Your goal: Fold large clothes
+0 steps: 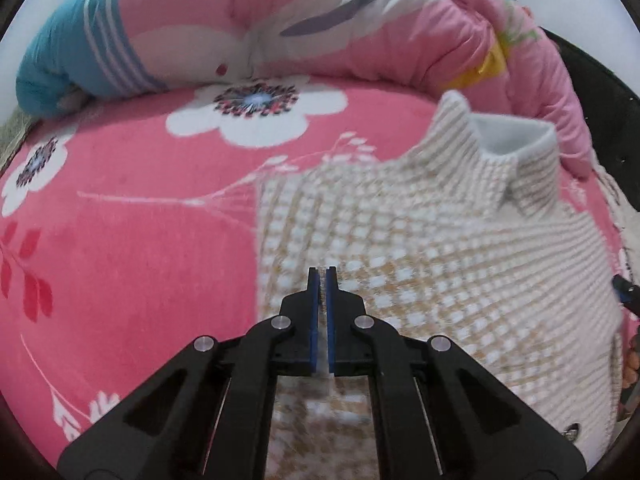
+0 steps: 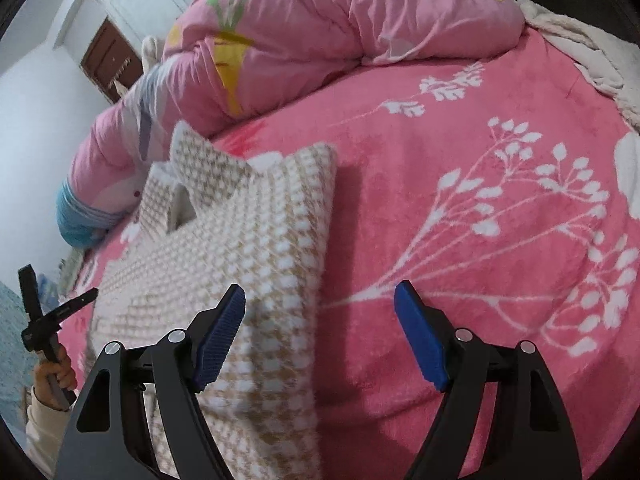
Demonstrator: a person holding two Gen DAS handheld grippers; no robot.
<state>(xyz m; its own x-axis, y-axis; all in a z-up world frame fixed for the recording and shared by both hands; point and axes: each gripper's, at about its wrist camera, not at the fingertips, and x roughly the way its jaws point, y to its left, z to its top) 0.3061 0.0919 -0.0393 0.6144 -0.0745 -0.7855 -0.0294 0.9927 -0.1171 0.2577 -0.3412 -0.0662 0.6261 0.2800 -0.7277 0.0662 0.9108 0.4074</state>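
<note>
A cream and tan checked knit top (image 1: 420, 260) with a white-lined collar lies on the pink flowered blanket (image 1: 120, 220), its sides folded in to a narrow strip. My left gripper (image 1: 322, 272) is shut over the top's left part, and I see no cloth between its blue pads. In the right wrist view the same top (image 2: 248, 240) runs away from me. My right gripper (image 2: 320, 292) is open astride the top's right folded edge, one pad over the knit and the other over the blanket (image 2: 480, 160). A hand holds the left gripper (image 2: 60, 308) by the top's far left side.
A rolled pink quilt (image 1: 280, 20) lies along the back of the bed, with a blue striped cloth (image 1: 68, 60) at its left end. A white throw (image 2: 580, 40) sits at the far right corner. A brown door (image 2: 108, 60) stands beyond the bed.
</note>
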